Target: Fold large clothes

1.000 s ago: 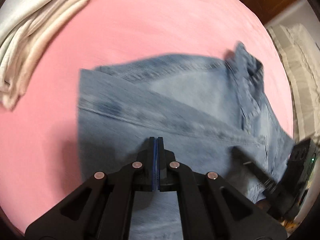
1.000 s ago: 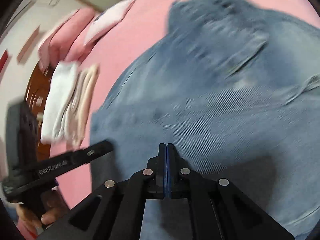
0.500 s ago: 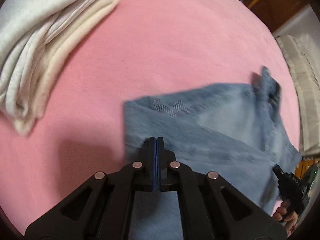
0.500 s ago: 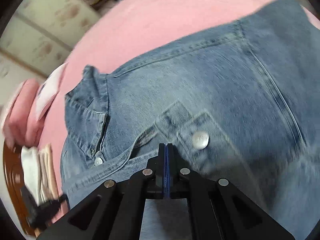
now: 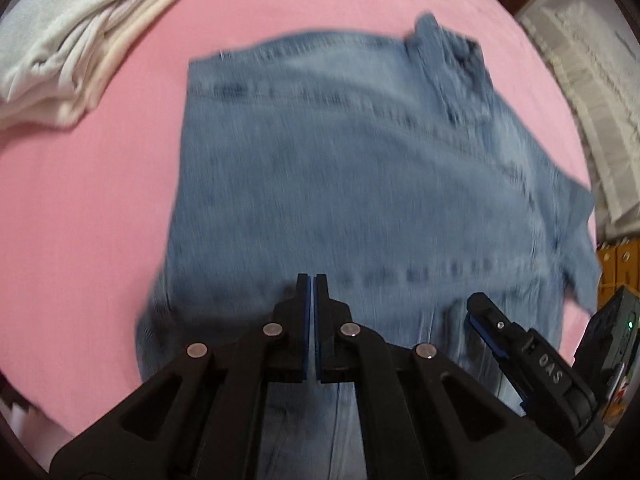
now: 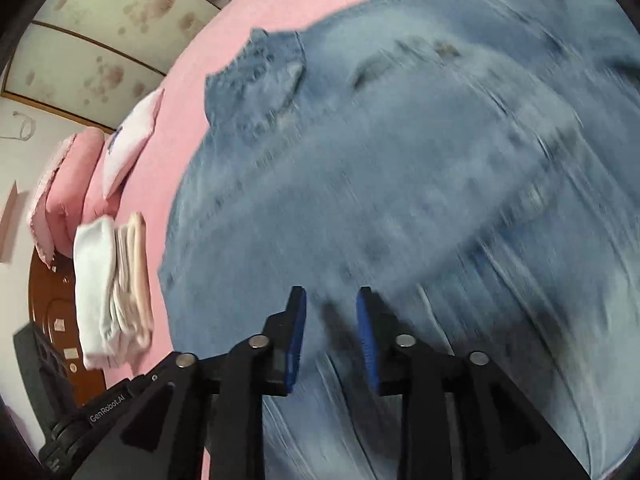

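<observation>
On the pink bed (image 5: pixel 100 200) the jeans (image 5: pixel 340 168) lie spread straight ahead of both grippers. My left gripper (image 5: pixel 312 280) is pressed together; whether it pinches denim I cannot tell. My right gripper (image 6: pixel 331 294) is opening, nothing between its pads.

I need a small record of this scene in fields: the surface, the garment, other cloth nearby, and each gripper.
surface: pink bed sheet
garment: blue denim garment, lying on the sheet, blurred
other cloth: folded white stack, left of the denim, apart
left gripper: shut, over the denim; grip unclear
right gripper: jaws opening, nothing pinched
</observation>
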Demonstrator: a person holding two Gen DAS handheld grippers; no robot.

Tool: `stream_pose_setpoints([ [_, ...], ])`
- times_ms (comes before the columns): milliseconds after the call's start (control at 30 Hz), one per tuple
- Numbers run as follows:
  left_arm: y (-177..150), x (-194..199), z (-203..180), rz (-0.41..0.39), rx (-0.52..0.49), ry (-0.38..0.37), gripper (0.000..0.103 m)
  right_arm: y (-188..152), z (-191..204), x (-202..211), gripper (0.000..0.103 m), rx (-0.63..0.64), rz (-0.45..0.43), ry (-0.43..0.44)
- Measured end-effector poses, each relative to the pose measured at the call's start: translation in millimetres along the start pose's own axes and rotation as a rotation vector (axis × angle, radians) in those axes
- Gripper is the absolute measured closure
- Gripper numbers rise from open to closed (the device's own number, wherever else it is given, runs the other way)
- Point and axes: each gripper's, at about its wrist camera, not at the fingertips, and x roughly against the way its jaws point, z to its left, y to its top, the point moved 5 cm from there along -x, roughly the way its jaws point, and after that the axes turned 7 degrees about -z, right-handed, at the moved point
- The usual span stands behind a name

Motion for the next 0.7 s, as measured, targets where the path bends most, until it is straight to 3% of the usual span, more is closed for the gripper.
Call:
stream_pose_setpoints([
  [133, -36, 9, -17, 0.05, -0.04, 0.06, 0.103, -34, -37, 29, 0.07, -0.01, 0.058, 0.066],
  [300, -73, 16, -73, 0.093, -0.149, 0.154, 0.099, -49, -97, 83, 0.067, -0.048, 0.187, 0.087],
  [433, -101, 30, -139, 0.087, -0.223, 0.182, 0.05, -37, -150, 126, 0.053, -0.033, 0.197, 0.067],
  [567, -126, 40, -218, 0.096, -0.256, 0.123, 0.05, -12, -215, 165, 0.051, -0.078, 0.18, 0.003],
  [700, -155, 39, -314, 0.086, -0.404, 0.081, 0.05, 22, -285, 200, 0.043, -0.197, 0.138, -0.04],
])
